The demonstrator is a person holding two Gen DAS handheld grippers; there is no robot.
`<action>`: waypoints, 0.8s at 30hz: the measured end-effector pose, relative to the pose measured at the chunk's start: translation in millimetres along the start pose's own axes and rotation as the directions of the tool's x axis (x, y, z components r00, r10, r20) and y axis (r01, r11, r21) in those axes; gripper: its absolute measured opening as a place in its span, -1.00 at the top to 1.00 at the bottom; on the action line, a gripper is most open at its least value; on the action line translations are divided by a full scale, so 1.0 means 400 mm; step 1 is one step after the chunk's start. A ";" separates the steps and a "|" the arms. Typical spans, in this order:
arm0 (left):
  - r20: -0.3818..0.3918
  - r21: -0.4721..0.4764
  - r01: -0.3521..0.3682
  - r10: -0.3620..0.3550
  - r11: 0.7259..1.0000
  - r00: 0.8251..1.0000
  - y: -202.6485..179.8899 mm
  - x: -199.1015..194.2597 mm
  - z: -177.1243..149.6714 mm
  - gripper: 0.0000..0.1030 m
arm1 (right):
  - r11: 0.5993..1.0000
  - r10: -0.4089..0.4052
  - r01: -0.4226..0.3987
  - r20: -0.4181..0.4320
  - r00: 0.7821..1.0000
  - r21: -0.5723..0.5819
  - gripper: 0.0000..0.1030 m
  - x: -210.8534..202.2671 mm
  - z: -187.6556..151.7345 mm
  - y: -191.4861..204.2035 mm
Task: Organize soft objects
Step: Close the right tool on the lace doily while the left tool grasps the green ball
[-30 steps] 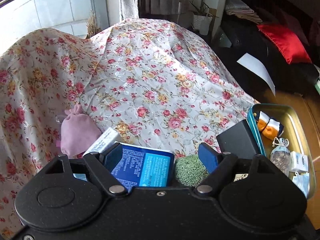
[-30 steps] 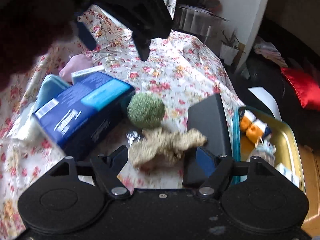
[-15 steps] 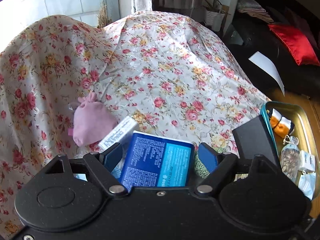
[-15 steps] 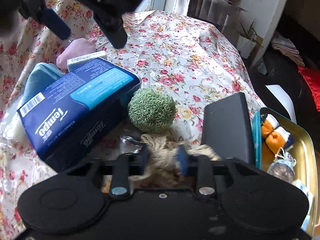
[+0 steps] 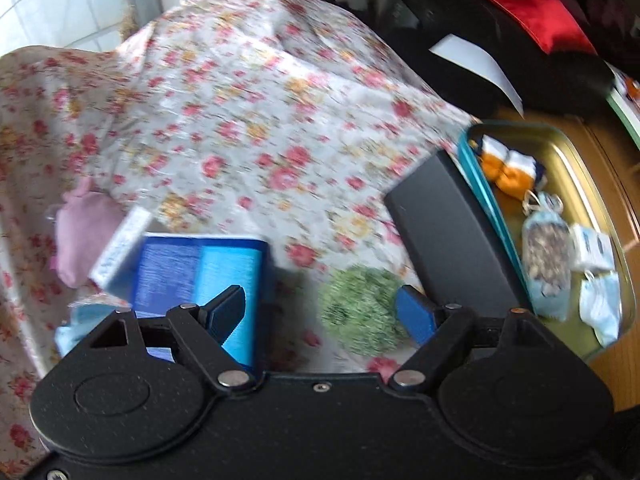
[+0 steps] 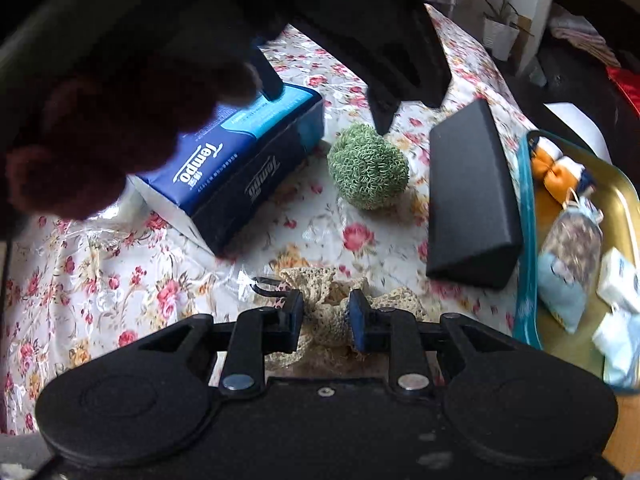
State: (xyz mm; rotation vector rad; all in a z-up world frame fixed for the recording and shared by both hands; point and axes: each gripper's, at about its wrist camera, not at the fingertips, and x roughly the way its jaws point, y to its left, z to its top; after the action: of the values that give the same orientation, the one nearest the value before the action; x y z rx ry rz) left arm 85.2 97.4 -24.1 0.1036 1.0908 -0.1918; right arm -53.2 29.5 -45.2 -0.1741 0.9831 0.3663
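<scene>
On the floral worktop (image 6: 168, 280), near the tin (image 6: 524, 240), right tongs (image 6: 325, 316) have just pinched the beige crochet piece (image 6: 320, 304) (tin next, presumably); left tongs (image 5: 320, 312), spread, descend over the green ball (image 5: 360, 308).

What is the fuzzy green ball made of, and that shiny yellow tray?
The green ball looks like knitted or looped yarn, matte: rows of little loops cover it. The tray looks like metal, probably tin: its inside is smooth, golden and glossy, with a teal outer wall. I can't be sure from looks alone.
</scene>
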 end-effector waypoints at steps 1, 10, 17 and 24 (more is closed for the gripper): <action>-0.009 0.010 0.001 -0.001 1.000 1.000 -0.011 0.005 -0.003 -0.54 | 1.000 -0.005 0.005 -0.001 1.000 0.012 0.51 -0.003 -0.004 -0.002; -0.046 0.041 -0.022 0.024 0.999 0.999 -0.054 0.058 -0.004 -0.59 | 0.996 -0.027 0.025 0.021 0.999 0.082 0.05 -0.019 -0.014 -0.032; -0.087 0.009 -0.018 0.019 1.000 0.996 -0.054 0.102 0.000 -0.59 | 0.993 -0.009 0.004 0.042 0.999 0.121 -0.34 -0.023 -0.022 -0.058; -0.119 -0.009 -0.024 0.023 1.000 0.993 -0.059 0.145 -0.003 -0.59 | 0.994 0.007 -0.013 0.057 0.998 0.106 -0.78 -0.024 -0.030 -0.055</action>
State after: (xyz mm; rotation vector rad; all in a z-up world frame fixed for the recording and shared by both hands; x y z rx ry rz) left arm 105.0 68.4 -76.0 0.1200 1.2087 -0.1608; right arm -59.1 3.4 -44.2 -0.0616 0.9452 0.3256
